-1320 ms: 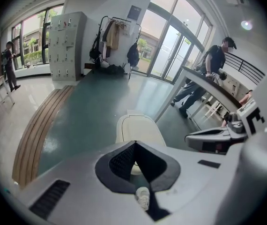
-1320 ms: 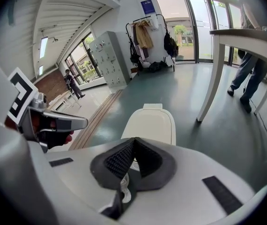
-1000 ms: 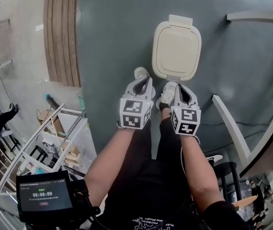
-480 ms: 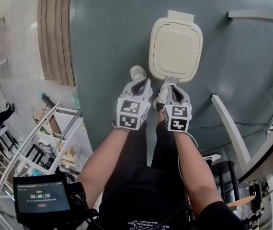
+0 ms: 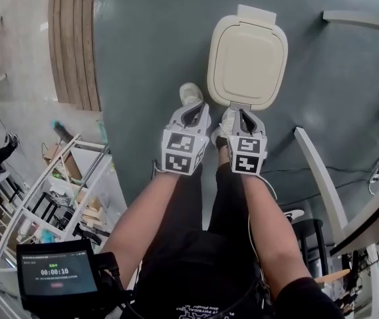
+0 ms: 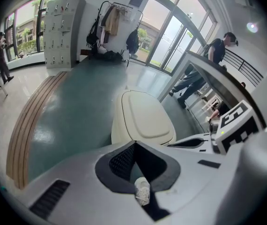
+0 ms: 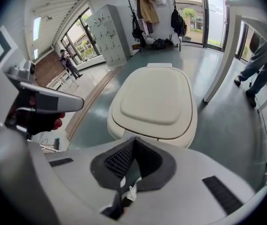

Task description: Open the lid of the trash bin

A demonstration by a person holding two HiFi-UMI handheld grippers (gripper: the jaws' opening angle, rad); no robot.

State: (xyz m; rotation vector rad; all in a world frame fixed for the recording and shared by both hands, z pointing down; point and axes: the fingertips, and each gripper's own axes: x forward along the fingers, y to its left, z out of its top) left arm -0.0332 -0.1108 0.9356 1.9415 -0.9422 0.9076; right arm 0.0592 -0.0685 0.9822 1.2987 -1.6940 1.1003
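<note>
- On the grey-green floor (image 5: 149, 45), straight ahead of the feet: a cream trash bin (image 6: 116, 125), well apart from any furniture.
- Lid (image 7: 154, 100) down flat and closed, hinge end on the far side, a small tab (image 5: 241, 105) at the near edge.
- Left gripper (image 5: 193, 115): jaws pressed together at the tips, pinching nothing, with only a white shoe showing through the opening behind them.
- Hovers beside the bin's near-left corner, apart from it and aimed forward along the floor.
- Right gripper (image 5: 242, 115): jaws likewise pressed together, nothing between them.
- Tips right at the bin's near rim, by the tab; cannot tell whether touching.
- Both grippers side by side, near each other but not in contact, held out on 2 bare forearms over black clothing.
- 2 white shoes below: left shoe (image 5: 191, 93) just beside the bin's near-left corner, right shoe (image 5: 225, 135) mostly hidden under the right gripper.
- Left of the floor area, a wooden strip (image 5: 70, 38) running away from the viewer.
- Lower left in the head view, a white rack (image 5: 56, 185) and, nearer, a small dark screen (image 5: 56, 273) with timer digits.
- To the right, part of a white table frame (image 5: 319, 178).
- Far behind the bin, grey lockers (image 6: 63, 32), a coat rack (image 6: 119, 20) hung with clothes and bags, and tall glass doors.
- At the far left of the left gripper view, a person (image 6: 1, 55) standing by the windows.
</note>
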